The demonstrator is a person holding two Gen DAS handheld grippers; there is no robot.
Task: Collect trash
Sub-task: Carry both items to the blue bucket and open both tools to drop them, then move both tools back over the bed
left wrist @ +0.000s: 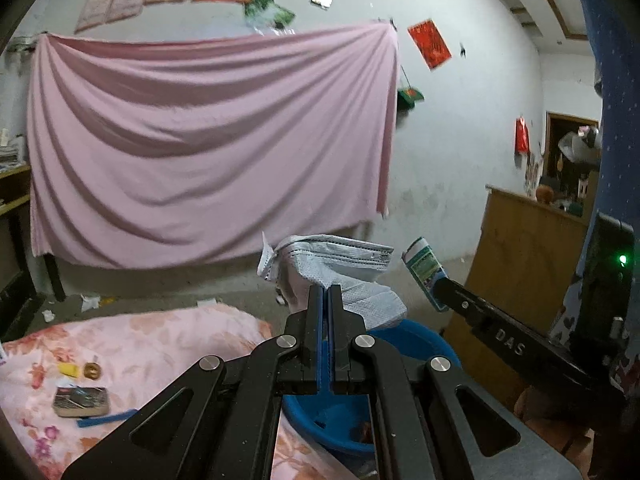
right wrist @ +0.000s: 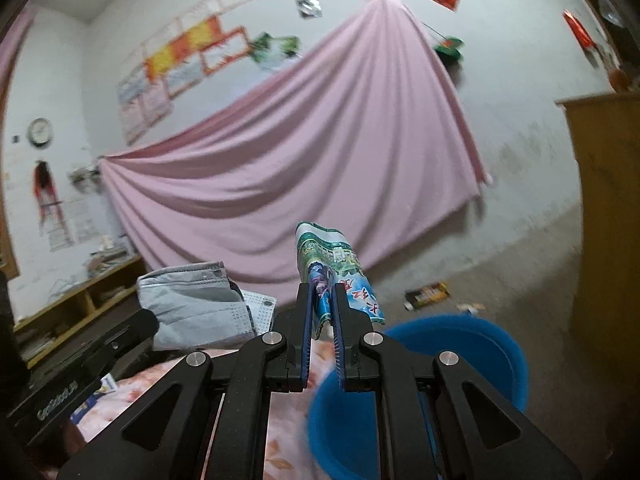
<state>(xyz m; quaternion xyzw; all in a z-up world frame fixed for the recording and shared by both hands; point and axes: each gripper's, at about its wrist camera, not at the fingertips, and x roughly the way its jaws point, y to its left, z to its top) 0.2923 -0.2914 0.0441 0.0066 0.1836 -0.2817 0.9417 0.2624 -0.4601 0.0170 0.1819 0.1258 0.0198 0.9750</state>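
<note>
The left gripper (left wrist: 325, 292) is clamped on a crumpled grey face mask (left wrist: 332, 264), which sticks up past its fingertips above the blue basin (left wrist: 416, 340). To its right, the right gripper (right wrist: 323, 300) pinches a green-and-blue printed wrapper (right wrist: 332, 268) between its fingers, upright, over the basin's near rim.
</note>
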